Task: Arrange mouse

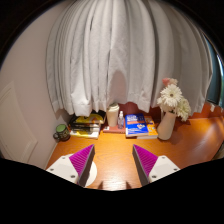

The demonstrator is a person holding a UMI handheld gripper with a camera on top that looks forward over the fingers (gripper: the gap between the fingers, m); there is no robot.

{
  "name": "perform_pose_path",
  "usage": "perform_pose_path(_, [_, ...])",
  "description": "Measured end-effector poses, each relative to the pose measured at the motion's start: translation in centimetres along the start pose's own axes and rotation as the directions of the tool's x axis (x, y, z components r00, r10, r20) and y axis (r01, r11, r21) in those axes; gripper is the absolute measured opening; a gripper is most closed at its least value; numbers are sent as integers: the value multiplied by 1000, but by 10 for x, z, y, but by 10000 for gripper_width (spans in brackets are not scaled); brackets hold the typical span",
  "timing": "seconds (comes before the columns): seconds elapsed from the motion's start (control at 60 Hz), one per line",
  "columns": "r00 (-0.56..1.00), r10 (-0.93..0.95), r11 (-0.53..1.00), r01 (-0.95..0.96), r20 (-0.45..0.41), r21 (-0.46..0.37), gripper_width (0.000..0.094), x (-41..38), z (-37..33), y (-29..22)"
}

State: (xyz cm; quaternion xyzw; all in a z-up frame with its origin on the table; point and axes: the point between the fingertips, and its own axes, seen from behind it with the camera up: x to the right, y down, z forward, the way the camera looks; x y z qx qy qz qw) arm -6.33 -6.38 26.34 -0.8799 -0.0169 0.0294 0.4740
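While the gripper [112,165] hangs above the bench [195,140] with fingers apart and holding nothing, a vase of flowers [169,112] and a blue book [136,124] stand along its far edge.

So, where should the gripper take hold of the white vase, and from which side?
Grip the vase by its body, below the flowers, coming level from the front. It stands upright and narrow, so the open gripper probably fits around it; the blue book lies close beside it.

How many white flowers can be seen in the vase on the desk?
2: one flower at the top of the vase, another flower lower beside it; more may be hidden.
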Motion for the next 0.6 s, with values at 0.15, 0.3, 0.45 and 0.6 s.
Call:
perform_pose_path(0.15, [1000, 22, 1000, -22, 7, 2, 749, 15, -9, 4])
perform_pose_path(0.3, [1000, 11, 1000, -11, 19, -18, 749, 17, -12, 16])
perform_pose_path(0.45, [1000, 2, 1000, -1, 13, -31, 749, 18, -11, 25])
perform_pose_path(0.6, [1000, -11, 999, 12, 17, -47, 748, 9, -8, 33])
